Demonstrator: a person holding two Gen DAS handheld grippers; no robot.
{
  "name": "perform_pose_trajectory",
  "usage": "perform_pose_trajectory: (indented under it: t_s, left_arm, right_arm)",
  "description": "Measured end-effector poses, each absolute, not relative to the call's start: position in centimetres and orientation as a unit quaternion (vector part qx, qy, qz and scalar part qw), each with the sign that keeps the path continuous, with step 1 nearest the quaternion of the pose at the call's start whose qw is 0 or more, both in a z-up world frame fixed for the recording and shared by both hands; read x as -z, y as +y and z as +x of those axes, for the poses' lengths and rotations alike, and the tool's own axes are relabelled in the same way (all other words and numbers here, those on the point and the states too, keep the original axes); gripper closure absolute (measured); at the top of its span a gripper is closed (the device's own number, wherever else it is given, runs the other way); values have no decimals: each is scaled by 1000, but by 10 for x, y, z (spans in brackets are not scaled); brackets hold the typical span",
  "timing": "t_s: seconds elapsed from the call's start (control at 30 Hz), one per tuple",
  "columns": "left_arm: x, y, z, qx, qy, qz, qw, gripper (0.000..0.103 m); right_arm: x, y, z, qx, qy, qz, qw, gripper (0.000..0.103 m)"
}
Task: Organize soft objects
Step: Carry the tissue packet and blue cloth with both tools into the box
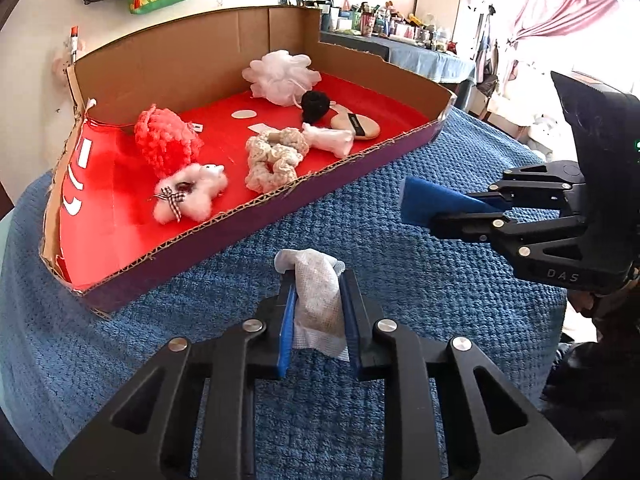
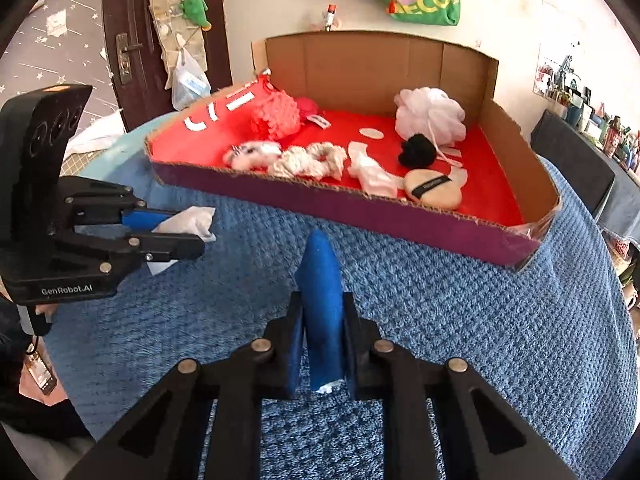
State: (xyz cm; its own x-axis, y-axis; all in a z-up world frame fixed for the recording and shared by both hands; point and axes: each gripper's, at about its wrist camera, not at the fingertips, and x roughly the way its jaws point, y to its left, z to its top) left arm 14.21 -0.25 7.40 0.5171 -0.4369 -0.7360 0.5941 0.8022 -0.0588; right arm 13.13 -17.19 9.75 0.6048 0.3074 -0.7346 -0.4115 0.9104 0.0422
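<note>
White gauzy cloth point(image 1: 318, 300) sits pinched between the blue pads of the left hand-held gripper point(image 1: 316, 280), just above the blue knitted blanket point(image 1: 360, 216) covering the table. Beyond it lies the cardboard tray point(image 1: 256, 208) with its red floor, holding a red pom-pom point(image 1: 166, 140), a cream scrunchie point(image 1: 272, 158) and a white bath pouf point(image 1: 282, 74). Further right, the right hand-held gripper point(image 2: 322, 276) is clamped on a blue sponge point(image 2: 322, 308), which stands upright between its pads, near the tray's front wall.

A nubby blue cloth point(image 1: 360, 216) under a raw corrugated cardboard box point(image 1: 256, 208) — its red floor point(image 1: 224, 136) glossy, smooth.
</note>
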Motion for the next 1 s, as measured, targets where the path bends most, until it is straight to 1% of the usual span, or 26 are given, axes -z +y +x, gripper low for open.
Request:
perform_pose_trajectory:
  t_s: [0.23, 0.37, 0.53, 0.63, 0.77, 1.0]
  left_arm:
    - [-83, -2, 143, 309, 391, 81, 863, 84]
    - [-104, -7, 158, 320, 378, 66, 866, 84]
    - [-133, -24, 211, 305, 370, 73, 875, 84]
    - [-137, -37, 252, 302, 390, 76, 867, 84]
    - [-131, -49, 292, 283, 409, 93, 863, 83]
    - [-99, -57, 332, 260, 453, 100, 847, 83]
  right_arm:
    - [-101, -174, 130, -207, 396, -57, 893, 85]
    - [-128, -176, 139, -214, 369, -53, 903, 85]
    - [-182, -174, 192, -230, 336, -49, 912, 85]
    - [-194, -167, 243, -233, 352, -57, 905, 85]
    - [-182, -160, 311, -227, 402, -57, 885, 85]
    - [-136, -151, 365, -212, 471, -56, 854, 85]
